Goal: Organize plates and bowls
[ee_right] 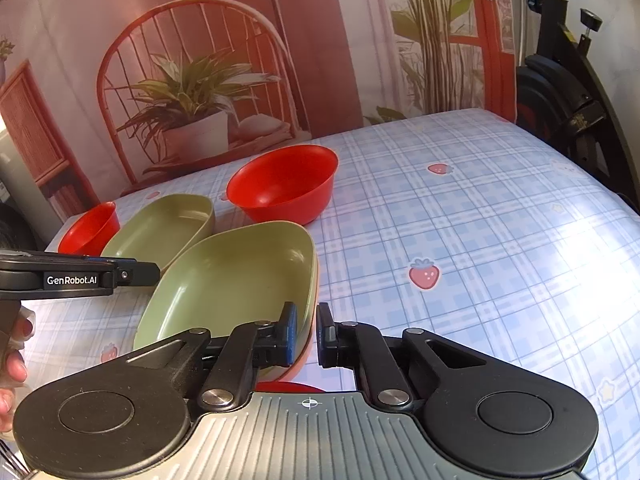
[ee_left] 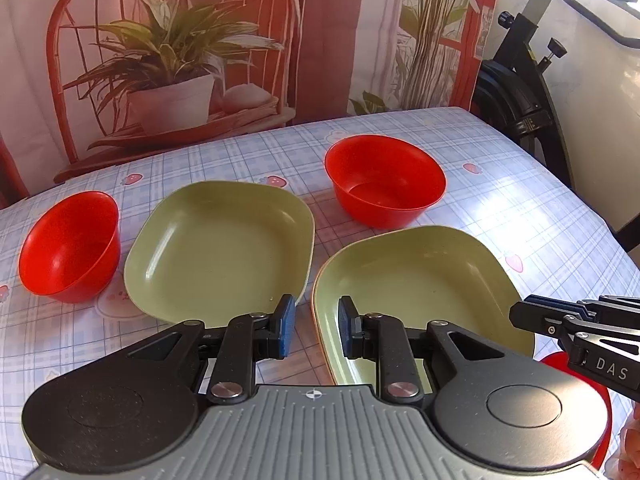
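Observation:
Two green square plates and red bowls lie on the checked tablecloth. In the left wrist view the near green plate [ee_left: 416, 280] sits on an orange plate; a second green plate [ee_left: 220, 248] lies left of it, with red bowls at far left [ee_left: 68, 244] and behind [ee_left: 384, 184]. My left gripper [ee_left: 316, 326] is open, its fingers astride the near plate's left rim. My right gripper [ee_right: 307, 332] is open, its fingers astride the same plate's [ee_right: 236, 288] right rim; it also shows at the right edge of the left wrist view [ee_left: 524, 312]. No pad visibly presses the rim.
A red item [ee_left: 592, 396] lies partly hidden under the right gripper near the front edge. Exercise equipment [ee_left: 520, 92] stands past the table's right side. A printed backdrop hangs behind the table. The tablecloth [ee_right: 460, 220] stretches to the right.

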### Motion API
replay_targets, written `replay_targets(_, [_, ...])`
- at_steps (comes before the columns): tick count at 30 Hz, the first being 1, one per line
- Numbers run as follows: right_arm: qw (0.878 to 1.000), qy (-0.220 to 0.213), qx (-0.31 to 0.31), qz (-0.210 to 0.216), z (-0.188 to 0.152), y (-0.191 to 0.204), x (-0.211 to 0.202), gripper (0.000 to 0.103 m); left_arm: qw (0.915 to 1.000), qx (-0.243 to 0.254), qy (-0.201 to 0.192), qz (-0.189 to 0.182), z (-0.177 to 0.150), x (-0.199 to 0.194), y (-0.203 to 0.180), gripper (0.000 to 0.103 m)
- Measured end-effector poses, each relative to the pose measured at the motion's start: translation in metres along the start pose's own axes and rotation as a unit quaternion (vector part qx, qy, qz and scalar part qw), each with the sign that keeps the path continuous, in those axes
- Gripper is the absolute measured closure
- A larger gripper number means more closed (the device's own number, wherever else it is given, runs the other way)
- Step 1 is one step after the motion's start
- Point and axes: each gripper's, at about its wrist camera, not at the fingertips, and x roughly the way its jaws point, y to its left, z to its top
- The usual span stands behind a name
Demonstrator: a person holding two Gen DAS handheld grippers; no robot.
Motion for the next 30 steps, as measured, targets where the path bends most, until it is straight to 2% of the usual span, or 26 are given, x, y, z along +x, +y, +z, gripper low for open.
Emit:
replay_targets(9, [1.0,0.008,0.011,-0.001,-0.001,-0.004,0.005,0.098,1.0,-0.004,0.004,0.003,-0.004,0.001,0.001,0.079])
replay_targets(14, [1.0,0.008,0.026,0.002,0.002,-0.004,0.001,0.087,0.9999,-0.011,-0.003,0.001,-0.002,-0.004,0.006,0.079])
replay_targets(16, [1.0,0.001,0.023,0.002,0.006,-0.002,-0.002,0.086,0.9998,-0.018,-0.009,0.0,-0.001,-0.008,0.013,0.079])
replay_targets(26, [0.999,-0.011,-0.004,0.042,0.046,0.043,0.0,0.086,0.9947,-0.083,-0.04,0.046,0.012,-0.026,0.092,0.079])
replay_targets(30, [0.998,-0.012,-0.018,0.057,0.067,0.071,0.014,0.086,0.9913,-0.114,-0.044,0.049,0.011,-0.027,0.118,0.078])
